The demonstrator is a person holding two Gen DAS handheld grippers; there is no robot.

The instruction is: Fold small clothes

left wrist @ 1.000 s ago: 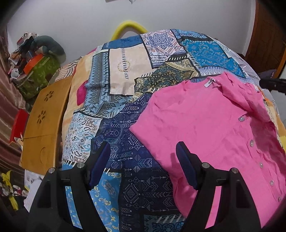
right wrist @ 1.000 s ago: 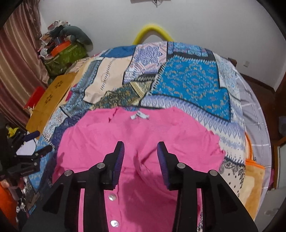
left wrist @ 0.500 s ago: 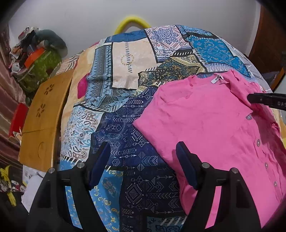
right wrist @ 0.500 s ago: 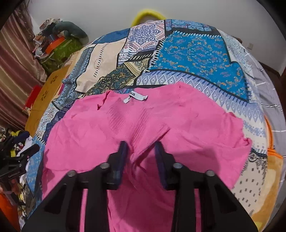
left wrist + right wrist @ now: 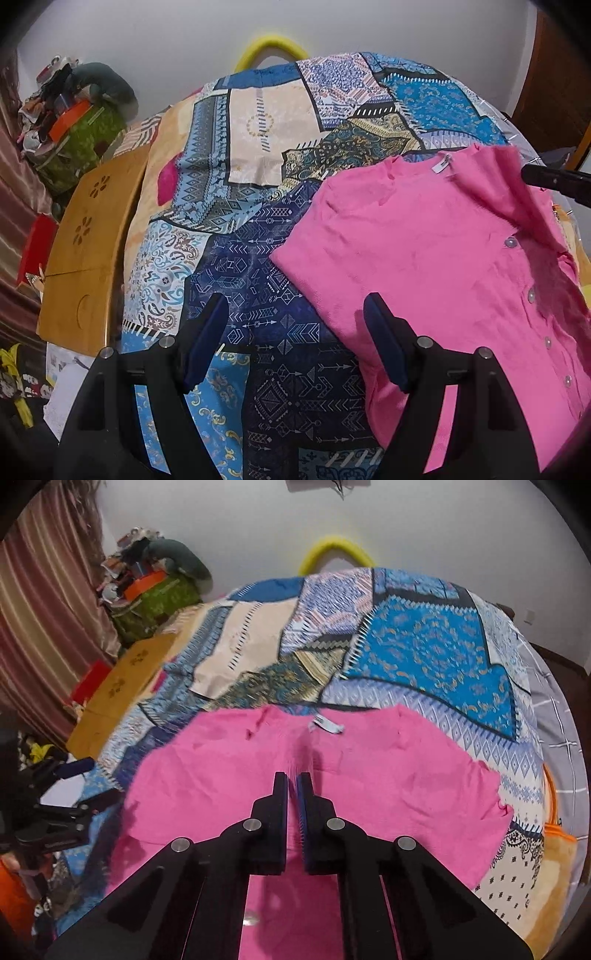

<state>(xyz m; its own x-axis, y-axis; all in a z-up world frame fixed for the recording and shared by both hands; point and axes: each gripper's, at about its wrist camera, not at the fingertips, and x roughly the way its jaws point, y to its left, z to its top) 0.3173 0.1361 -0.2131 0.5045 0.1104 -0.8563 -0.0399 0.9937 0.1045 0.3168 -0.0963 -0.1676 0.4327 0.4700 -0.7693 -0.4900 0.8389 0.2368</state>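
Here the right gripper has just closed, pinching the shirt; the left gripper, wide, shows buttons at three o'clock.

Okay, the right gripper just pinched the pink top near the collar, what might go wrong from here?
1. The right gripper, whose jaws have just closed, holds only a thin ridge of the pink top; it may slip free when lifted.
2. The left gripper is open and holds nothing, so the top could drag and bunch across the patterned bedspread.
3. The unbuttoned placket may flop open.
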